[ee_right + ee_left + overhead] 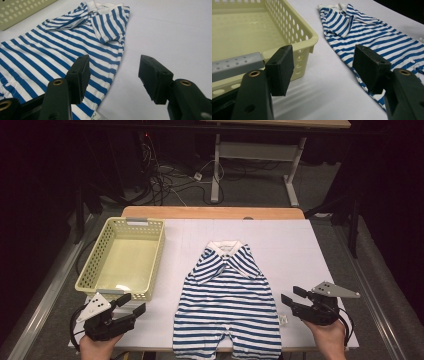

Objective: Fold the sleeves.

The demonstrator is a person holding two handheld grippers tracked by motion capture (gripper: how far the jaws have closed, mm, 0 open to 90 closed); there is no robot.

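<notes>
On the white tabletop (300,245) in front of me, the blue-and-white striped romper (227,305) lies flat, collar away from me, legs at the near edge, which I read as a garment spread out ready for folding. The yellow perforated basket (100,265) stands empty to its left, probably where the folded piece should end up. I keep the left gripper (134,304) near the basket's front corner and the right gripper (294,295) just beside the romper's right hem; both have their jaws apart, nothing between them. The high view gives me the whole layout and both hands. The left gripper view adds the basket's grey handle (235,65) close up. The right gripper view shows the folded-in sleeve (106,27) and a small label (96,116) at the hem.
</notes>
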